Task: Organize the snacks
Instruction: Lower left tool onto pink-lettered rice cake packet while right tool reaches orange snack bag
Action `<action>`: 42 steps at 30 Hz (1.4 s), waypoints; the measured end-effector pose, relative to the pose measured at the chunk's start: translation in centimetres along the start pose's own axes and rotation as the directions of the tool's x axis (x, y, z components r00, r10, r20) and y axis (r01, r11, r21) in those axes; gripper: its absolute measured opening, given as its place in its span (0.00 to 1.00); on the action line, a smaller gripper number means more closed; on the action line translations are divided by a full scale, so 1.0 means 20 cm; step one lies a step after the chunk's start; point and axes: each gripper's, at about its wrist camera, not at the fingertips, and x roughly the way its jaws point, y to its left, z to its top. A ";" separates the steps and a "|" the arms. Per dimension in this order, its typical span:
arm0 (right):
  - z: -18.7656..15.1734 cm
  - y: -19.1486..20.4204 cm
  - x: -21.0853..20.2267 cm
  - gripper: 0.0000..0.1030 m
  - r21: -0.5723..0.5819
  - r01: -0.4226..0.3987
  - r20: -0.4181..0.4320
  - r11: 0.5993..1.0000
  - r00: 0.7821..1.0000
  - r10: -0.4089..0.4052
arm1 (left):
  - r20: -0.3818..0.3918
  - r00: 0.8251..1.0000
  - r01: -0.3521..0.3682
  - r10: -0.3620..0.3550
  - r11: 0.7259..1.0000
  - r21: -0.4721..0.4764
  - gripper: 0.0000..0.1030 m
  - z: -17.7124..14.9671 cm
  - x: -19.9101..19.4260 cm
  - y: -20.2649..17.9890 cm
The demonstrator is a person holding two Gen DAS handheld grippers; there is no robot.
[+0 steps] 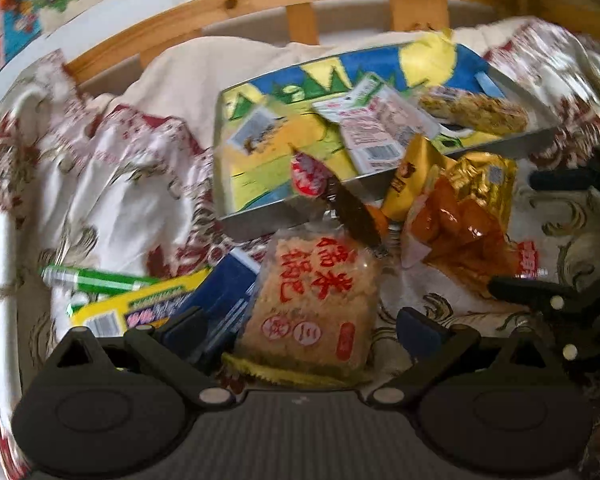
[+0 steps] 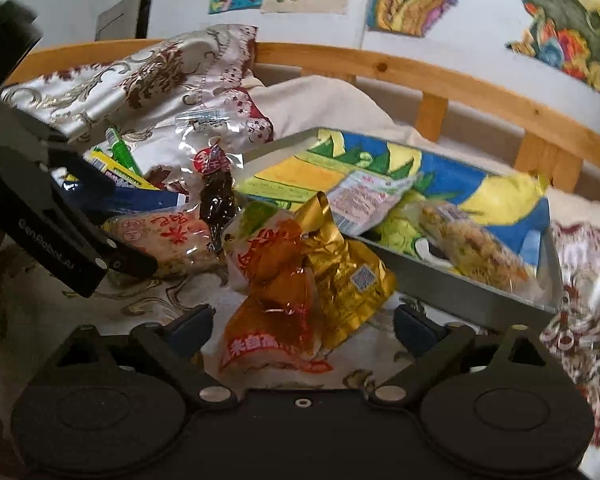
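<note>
Closest to the left wrist camera, a rice cracker packet [image 1: 314,304] with red characters is seen lying between the spread fingers of the left gripper [image 1: 304,332], jaws wide and not pressed on it. Just beside it to the left, a blue box [image 1: 224,296], a yellow box [image 1: 140,308] and a green tube [image 1: 96,280] are spotted on the patterned bedspread [image 1: 112,184]. Over in the right wrist view, an orange snack pouch [image 2: 276,312] and a crumpled gold foil packet [image 2: 340,276] are framed between the open fingers of the right gripper [image 2: 304,328]; no grip is made, the pads standing apart from both. A dark snack in clear wrap with a red label [image 2: 216,196] is propped behind them. The metal tray [image 2: 460,292], lined with a bright printed sheet, is set at the right of the pile, and a white barcode packet [image 2: 364,200] and a grainy snack bar [image 2: 476,244] are already held inside it. The wooden bed rail [image 2: 420,76] is seen beyond.
</note>
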 end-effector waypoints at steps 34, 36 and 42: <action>0.03 0.02 0.12 0.52 -0.013 -0.085 -0.040 0.996 0.996 0.084 | -0.135 0.983 0.122 -0.125 0.992 -0.029 0.80 0.12 0.19 0.07; 0.03 0.03 0.13 0.54 -0.017 -0.088 -0.044 0.996 0.995 0.087 | -0.137 0.983 0.122 -0.124 0.992 -0.019 0.81 0.12 0.19 0.06; 0.03 0.04 0.11 0.47 -0.007 -0.088 -0.031 0.996 0.996 0.087 | -0.126 0.984 0.127 -0.129 0.992 -0.029 0.75 0.12 0.18 0.05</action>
